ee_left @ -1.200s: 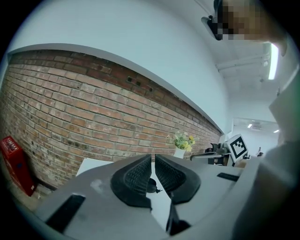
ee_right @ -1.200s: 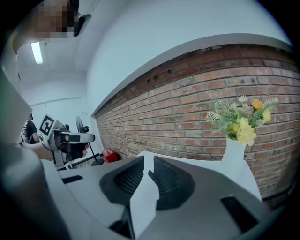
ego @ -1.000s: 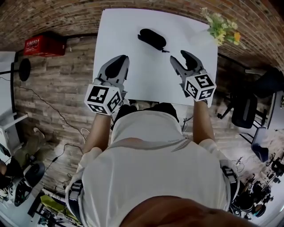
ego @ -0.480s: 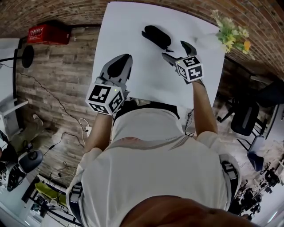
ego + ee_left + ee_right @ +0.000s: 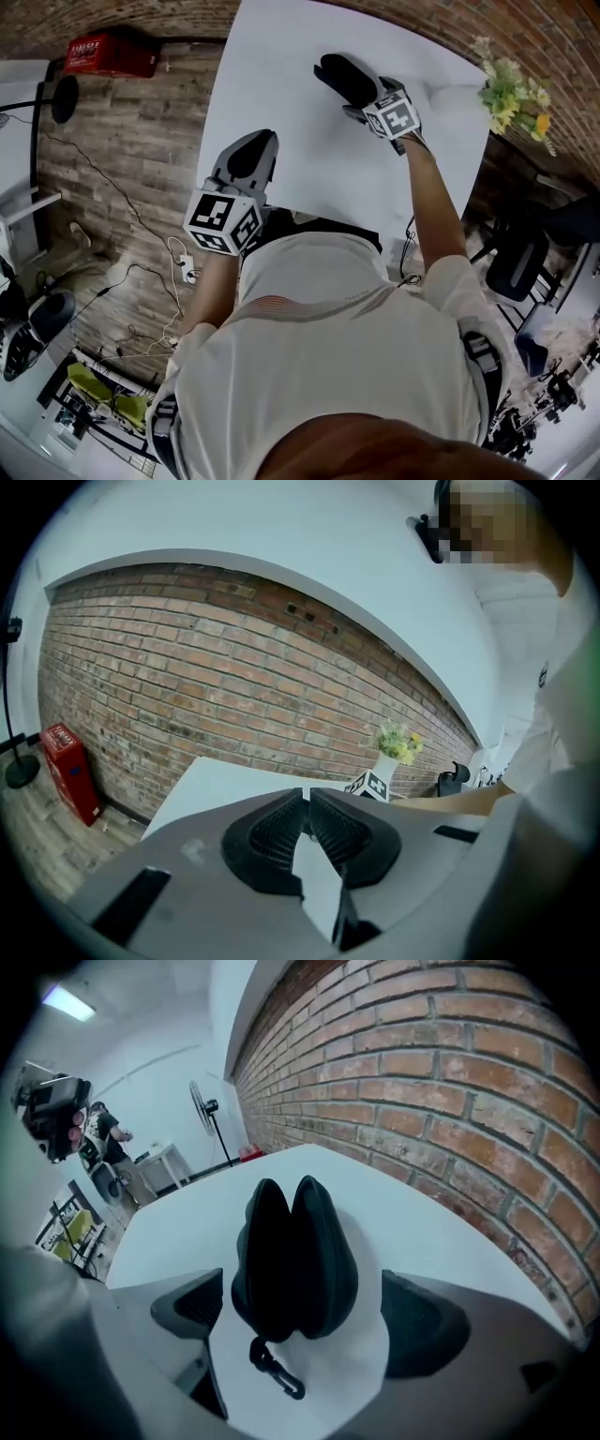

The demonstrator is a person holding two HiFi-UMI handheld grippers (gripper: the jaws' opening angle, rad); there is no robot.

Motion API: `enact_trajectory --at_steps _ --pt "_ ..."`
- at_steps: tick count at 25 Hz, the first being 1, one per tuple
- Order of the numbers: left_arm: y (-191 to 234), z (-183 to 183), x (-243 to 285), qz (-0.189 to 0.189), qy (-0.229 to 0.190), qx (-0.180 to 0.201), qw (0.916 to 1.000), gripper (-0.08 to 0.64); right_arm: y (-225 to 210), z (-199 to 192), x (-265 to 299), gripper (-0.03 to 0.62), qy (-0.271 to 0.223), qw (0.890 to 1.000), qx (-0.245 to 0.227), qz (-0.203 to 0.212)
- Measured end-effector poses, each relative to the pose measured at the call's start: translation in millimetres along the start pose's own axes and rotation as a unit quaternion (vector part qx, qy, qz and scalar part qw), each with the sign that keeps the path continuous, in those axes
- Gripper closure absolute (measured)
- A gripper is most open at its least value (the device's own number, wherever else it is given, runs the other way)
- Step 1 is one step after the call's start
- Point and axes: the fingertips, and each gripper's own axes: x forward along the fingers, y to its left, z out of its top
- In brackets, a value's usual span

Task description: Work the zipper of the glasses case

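Black and smooth, the glasses case (image 5: 345, 77) lies on the white table (image 5: 281, 103) towards its far side, and my right gripper (image 5: 361, 101) is right at its near end. In the right gripper view the case (image 5: 295, 1251) sits lengthwise between the jaws of that gripper (image 5: 302, 1321), its seam turned upward as a dark groove between the two rounded halves. Those jaws have just been opening and stand wide, one dark pad on either side of the case, and I see a thin strip of white table between each pad and the shell, so neither presses on it. A short black cord with a clip (image 5: 272, 1368) trails from the case's near end onto the table, just in front of the gripper's body. My left gripper (image 5: 255, 150) is held over the near left part of the table, well apart from the case; I cannot tell whether it touches the surface. In its own view the jaws of that gripper (image 5: 307, 803) are pressed together with nothing between them. Beyond the table runs a brick wall (image 5: 187, 686), a vase of yellow flowers (image 5: 514, 89) stands at the table's far right corner, and a red box (image 5: 112, 54) sits on the wooden floor at the left
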Motion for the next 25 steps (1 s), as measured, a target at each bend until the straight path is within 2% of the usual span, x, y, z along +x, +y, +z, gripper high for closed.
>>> enact_trajectory --at_steps 6,12,15,19,25 --pt "10.3 -5.4 4.6 0.007 0.008 -0.007 0.9999 0.527 0.3 -7.9 20.9 0.034 0.038 0.999 -0.028 0.021" --pt "12.0 -6.5 7.4 0.004 0.011 -0.008 0.9999 0.526 4.7 -6.6 16.3 0.167 0.029 0.999 -0.035 0.018" --pt "11.8 -4.8 9.1 0.001 0.010 -0.008 0.9999 0.526 2.4 -2.8 10.8 0.262 0.023 0.999 -0.035 0.004" --pt "12.1 -2.0 7.9 -0.002 0.007 -0.005 1.0000 0.527 4.8 0.6 7.6 0.273 0.007 1.000 -0.023 -0.006" --pt "15.1 5.9 1.4 -0.004 -0.002 -0.003 1.0000 0.526 13.9 13.4 -9.9 0.279 -0.034 0.999 0.029 -0.002"
